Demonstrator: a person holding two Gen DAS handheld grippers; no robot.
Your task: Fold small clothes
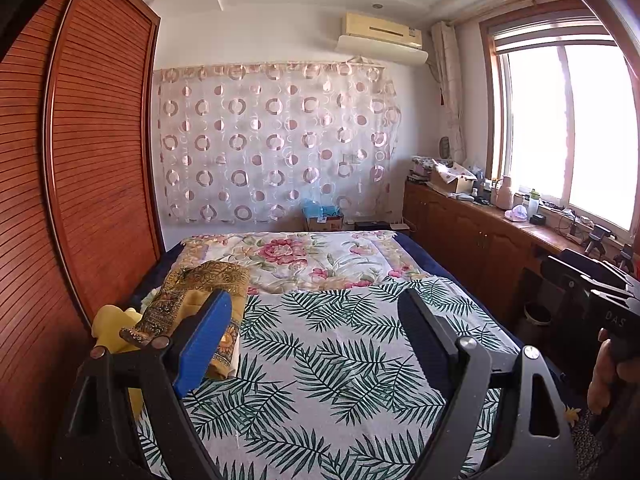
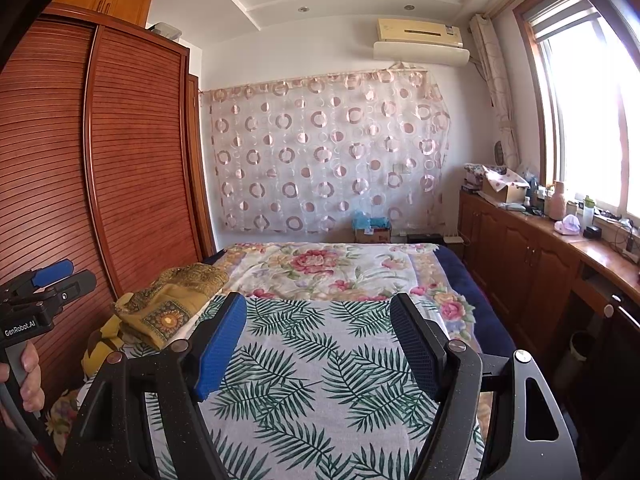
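A crumpled pile of mustard-gold patterned clothes (image 1: 196, 292) (image 2: 176, 300) lies at the left edge of the bed, with a yellow garment (image 1: 112, 324) beside it. My left gripper (image 1: 316, 312) hovers open over the palm-leaf sheet (image 1: 320, 360), nothing between its fingers; its left finger overlaps the pile in the picture. My right gripper (image 2: 318, 316) is also open and empty above the same leaf sheet (image 2: 312, 380), the pile to its left. Each gripper shows at the edge of the other's view, held by a hand: the left gripper (image 2: 56, 278), the right gripper body (image 1: 600, 296).
A floral quilt (image 1: 320, 260) covers the bed's far half. A slatted wooden wardrobe (image 1: 80, 180) stands close on the left. Low wooden cabinets (image 1: 472, 232) with clutter run under the window on the right. A cardboard box (image 1: 324, 218) sits beyond the bed by the curtain.
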